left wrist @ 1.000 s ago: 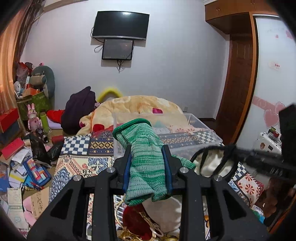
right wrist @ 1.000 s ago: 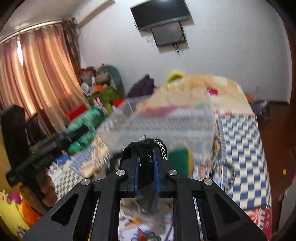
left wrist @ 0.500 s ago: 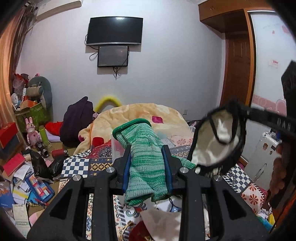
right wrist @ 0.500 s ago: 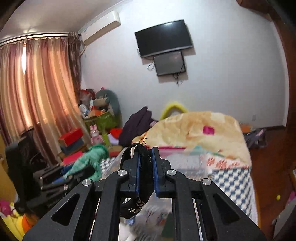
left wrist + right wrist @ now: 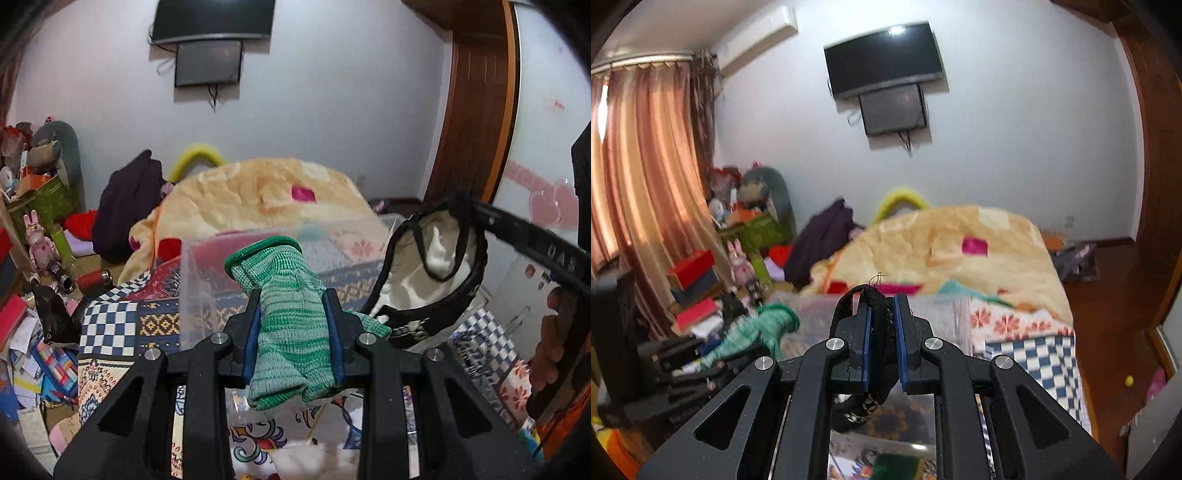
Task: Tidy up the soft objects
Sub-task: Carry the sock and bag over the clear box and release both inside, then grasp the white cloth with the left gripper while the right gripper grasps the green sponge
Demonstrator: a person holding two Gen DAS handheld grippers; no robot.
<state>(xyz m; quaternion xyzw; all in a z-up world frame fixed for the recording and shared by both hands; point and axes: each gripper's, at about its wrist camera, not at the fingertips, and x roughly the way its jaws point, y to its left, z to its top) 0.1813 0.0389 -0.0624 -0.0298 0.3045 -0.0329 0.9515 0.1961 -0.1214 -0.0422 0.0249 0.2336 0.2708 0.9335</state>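
Note:
My left gripper (image 5: 293, 321) is shut on a green knitted sock (image 5: 284, 314), held up over the near edge of a clear plastic bin (image 5: 229, 266) on the patterned bed. My right gripper (image 5: 882, 328) is shut on the black strap of a black-and-white fabric item (image 5: 436, 273), which hangs open to the right of the sock in the left wrist view. In the right wrist view the sock (image 5: 757, 332) and left gripper show at lower left, and the bin (image 5: 938, 317) lies just beyond the right gripper's fingers.
A yellow-orange quilt (image 5: 258, 199) is heaped behind the bin. A dark purple garment (image 5: 125, 199) lies at its left. Boxes, toys and papers (image 5: 33, 258) crowd the floor at left. A wardrobe door (image 5: 476, 110) stands at right. A TV (image 5: 882, 59) hangs on the wall.
Both grippers have kept their hold. The left view has moved closer to the bin. The hanging black-and-white item has dropped lower and nearer the sock.

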